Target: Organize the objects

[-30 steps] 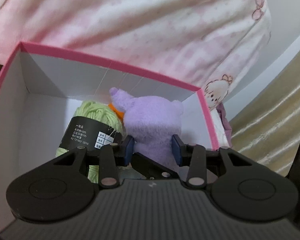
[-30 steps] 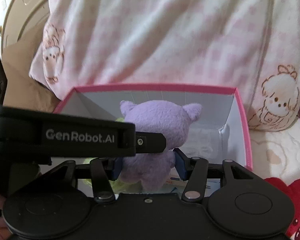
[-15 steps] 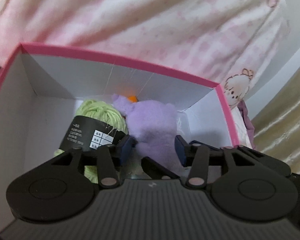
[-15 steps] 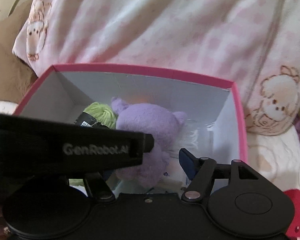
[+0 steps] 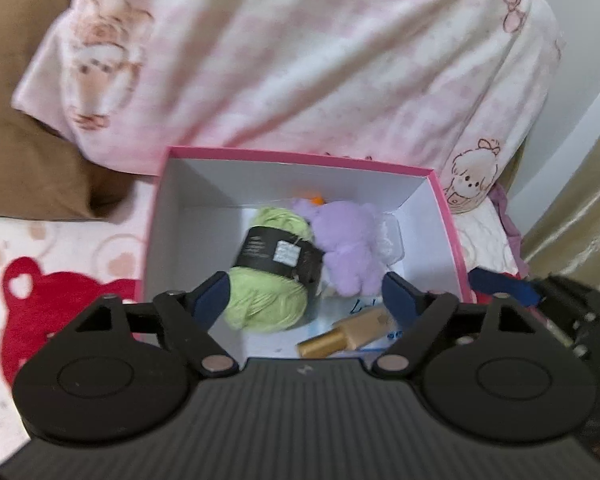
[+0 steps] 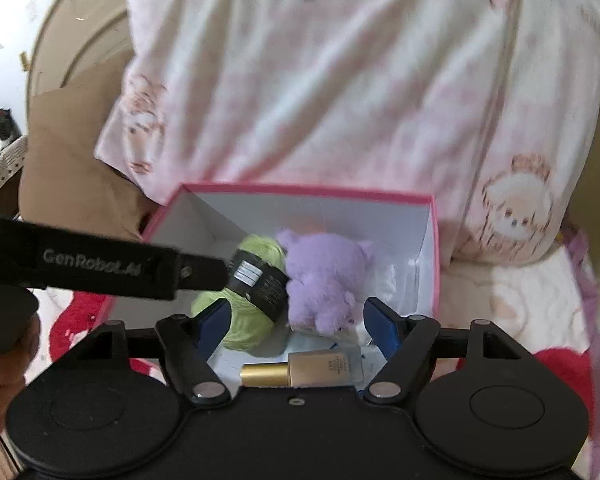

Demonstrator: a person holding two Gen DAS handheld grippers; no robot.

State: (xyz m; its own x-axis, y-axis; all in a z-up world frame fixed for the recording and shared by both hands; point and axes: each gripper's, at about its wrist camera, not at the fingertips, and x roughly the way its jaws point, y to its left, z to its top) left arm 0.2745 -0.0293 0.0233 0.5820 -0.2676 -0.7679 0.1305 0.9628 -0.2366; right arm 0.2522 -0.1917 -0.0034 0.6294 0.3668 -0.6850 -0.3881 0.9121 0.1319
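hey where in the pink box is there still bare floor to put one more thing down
Bare floor shows along the left wall of the pink box, left of the green yarn, and some by the right wall. The middle is crowded: yarn against purple plush, gold bottle in front. Both tongs are open.

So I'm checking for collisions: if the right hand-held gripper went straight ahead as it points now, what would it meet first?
Probably the purple plush toy in the pink box. It sits centred between the open right hand-held gripper fingers, though the gold bottle lies lower and nearer; depth is unclear.

"GenRobot.AI" on left claw [image 6: 204, 276]
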